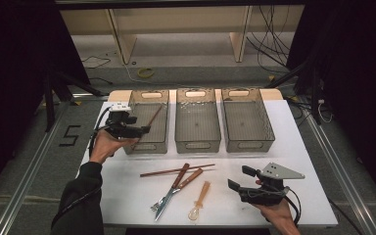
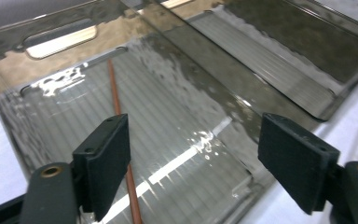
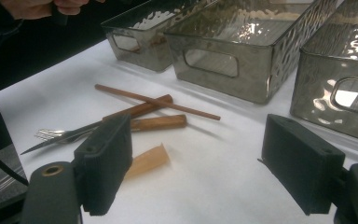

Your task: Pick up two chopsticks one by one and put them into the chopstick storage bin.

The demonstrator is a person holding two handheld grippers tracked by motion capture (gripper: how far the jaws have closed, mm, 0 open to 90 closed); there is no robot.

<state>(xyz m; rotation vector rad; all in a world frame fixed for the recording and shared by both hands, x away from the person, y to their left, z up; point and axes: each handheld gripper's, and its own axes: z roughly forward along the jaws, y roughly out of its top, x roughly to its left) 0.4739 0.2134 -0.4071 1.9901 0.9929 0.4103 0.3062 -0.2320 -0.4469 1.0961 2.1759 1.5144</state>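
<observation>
Left gripper point(image 1: 144, 129) is hanging over the near end of the left smoked-plastic bin point(image 1: 164, 122), jaws spread wide with nothing pinched between them. The thin reddish-brown wooden chopstick point(image 2: 117, 105) is already in that bin, lying lengthwise on the ribbed floor; in the left gripper view it runs right under the one jaw and up toward the bin's far handle cutout. So my read is this is the let-go bit of a sorting job, one stick binned.

Right gripper point(image 1: 237, 188) sits well off from the left bin, down at the near right of the white tabletop point(image 1: 303, 161), jaws also wide apart and empty.

Between it and the left bin is the leftover pile: the second reddish-brown chopstick point(image 3: 157, 101) lying across the wooden-handled fork point(image 3: 98, 125) and wooden-handled knife point(image 1: 169, 196), and the small amber translucent-handled whisk point(image 1: 199, 200) a bit nearer the right gripper. The middle clear bin point(image 1: 198, 120) and right clear bin point(image 1: 247, 120) beside the left bin look bare.

If I were doing it: lift the left one straight up out of the bin before swinging back, so a jaw doesn't nudge the stick or clip the bin wall. Then I'd grab the matching chopstick near one end, since it rests on top of the cutlery handles and could roll them
</observation>
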